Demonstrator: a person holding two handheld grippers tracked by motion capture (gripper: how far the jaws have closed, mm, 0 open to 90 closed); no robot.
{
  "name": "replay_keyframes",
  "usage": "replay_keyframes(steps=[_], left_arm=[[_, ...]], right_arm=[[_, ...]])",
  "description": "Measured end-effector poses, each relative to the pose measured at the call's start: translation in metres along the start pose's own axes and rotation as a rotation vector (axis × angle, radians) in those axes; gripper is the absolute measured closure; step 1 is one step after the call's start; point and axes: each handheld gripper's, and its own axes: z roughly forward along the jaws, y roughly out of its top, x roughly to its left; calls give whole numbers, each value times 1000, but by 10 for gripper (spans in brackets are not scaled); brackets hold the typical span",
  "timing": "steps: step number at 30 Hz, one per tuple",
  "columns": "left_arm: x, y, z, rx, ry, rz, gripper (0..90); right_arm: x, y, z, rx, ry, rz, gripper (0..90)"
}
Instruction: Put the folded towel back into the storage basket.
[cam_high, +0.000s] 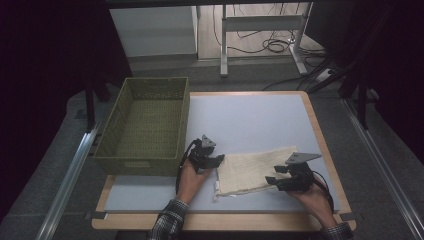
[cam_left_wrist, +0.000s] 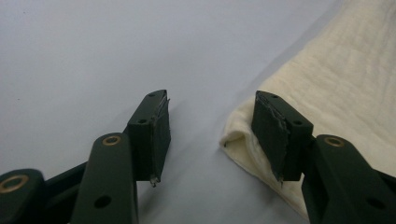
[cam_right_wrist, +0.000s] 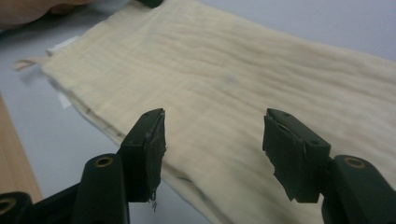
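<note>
Cloth (cam_high: 255, 169) far edge cut off in right gripper (cam_right_wrist: 212, 151) view

I see a table (cam_high: 320, 125) with a pale grey-blue top and a light wooden edge, standing on a dark grey carpet (cam_high: 55, 165). Metal rails (cam_high: 70, 175) run along the floor on both sides of it. Black curtains (cam_high: 50, 45) hang at left and right and keep those corners dark. Beyond the table the floor turns to light wood, where I make out the grey metal legs of a second desk (cam_high: 260, 25), a loose tangle of black cables (cam_high: 272, 46) and a white cabinet (cam_high: 152, 30). The light is dim and even.
</note>
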Motion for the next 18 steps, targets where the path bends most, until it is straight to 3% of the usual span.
replay_keyframes(steps=[9,18], left_arm=[[0,0,0,1,0,-3,465],[0,0,0,4,1,-3,465]], right_arm=[[34,11,24,24,68,-63,401],[65,25,44,27,155,-105,483]])
